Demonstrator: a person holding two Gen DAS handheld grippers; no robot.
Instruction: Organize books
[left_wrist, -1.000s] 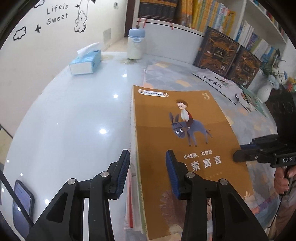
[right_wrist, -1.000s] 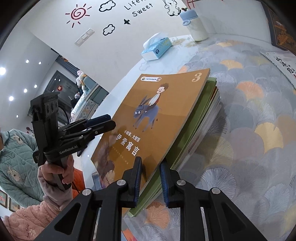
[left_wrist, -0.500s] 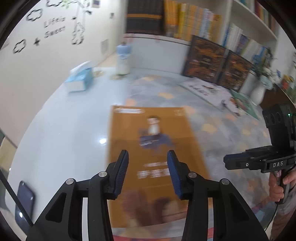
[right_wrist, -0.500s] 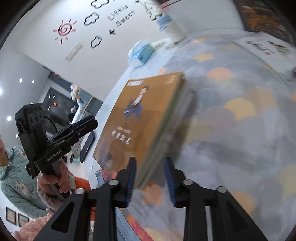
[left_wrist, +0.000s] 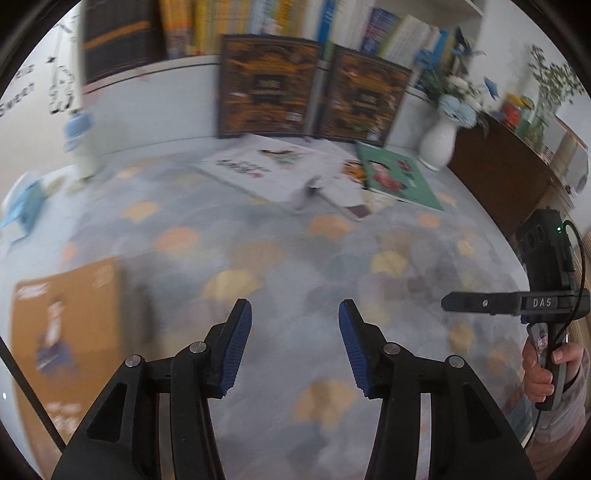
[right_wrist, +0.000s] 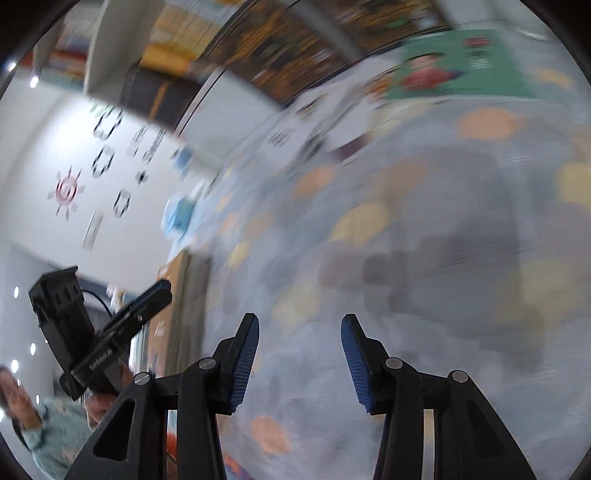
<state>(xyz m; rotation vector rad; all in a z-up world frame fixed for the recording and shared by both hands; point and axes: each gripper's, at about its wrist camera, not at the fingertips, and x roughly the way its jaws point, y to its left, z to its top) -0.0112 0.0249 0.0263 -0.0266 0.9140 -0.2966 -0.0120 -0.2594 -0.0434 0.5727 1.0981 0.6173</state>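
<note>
Left claw (left_wrist: 291, 345): jaws opening, nothing between them, only patterned bench (left_wrist: 332, 258) beyond.
Right claw (right_wrist: 300, 356): jaws opening too, empty.
Orange book (left_wrist: 62, 332): lies flat, left of the left claw, apparently already placed.
White book (left_wrist: 258, 168): beyond the left claw, loose.
Green book (left_wrist: 399, 177): just right of the white book.
Progress: one pile settled; the far books remain.

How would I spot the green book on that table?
Start at the two dark framed boards leaning against the bookshelf. Loose books lie flat in front of them; the green book is rightmost, beside the white vase. Its neighbours have white covers.
</note>
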